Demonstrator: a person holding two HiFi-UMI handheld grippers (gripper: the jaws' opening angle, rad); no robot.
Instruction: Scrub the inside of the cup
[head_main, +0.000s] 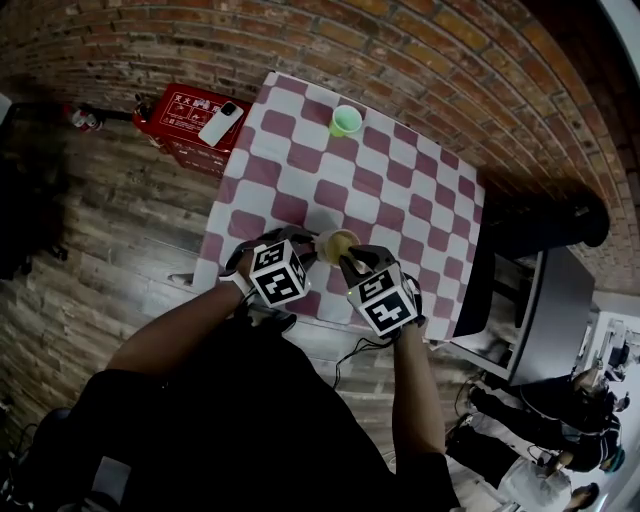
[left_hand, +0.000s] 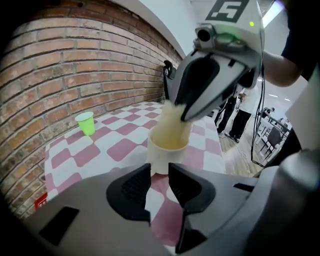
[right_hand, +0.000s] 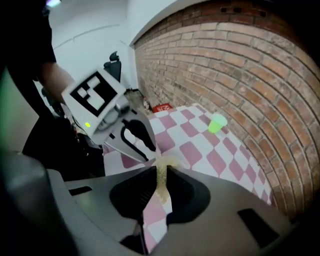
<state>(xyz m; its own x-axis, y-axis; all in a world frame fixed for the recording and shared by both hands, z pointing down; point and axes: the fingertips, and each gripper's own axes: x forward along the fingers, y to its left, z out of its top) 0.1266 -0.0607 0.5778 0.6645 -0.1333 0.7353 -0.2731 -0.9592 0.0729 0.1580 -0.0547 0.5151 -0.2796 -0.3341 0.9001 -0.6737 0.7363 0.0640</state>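
Right gripper view: right gripper (right_hand: 160, 172) clenched on sponge (right_hand: 161, 186), pressed into cup (left_hand: 167, 152); left gripper (left_hand: 159, 174) pinched shut on cup's base.

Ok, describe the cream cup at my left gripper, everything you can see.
The cream cup is small, plain, matte, with no handle showing. It sits upright, mouth up, over the checked tablecloth, its lower wall pinched by the jaw tips of the left gripper. A yellowish sponge, clamped in the right gripper, is pushed into its mouth.

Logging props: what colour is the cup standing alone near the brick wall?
That cup is bright green, clearest in the head view.
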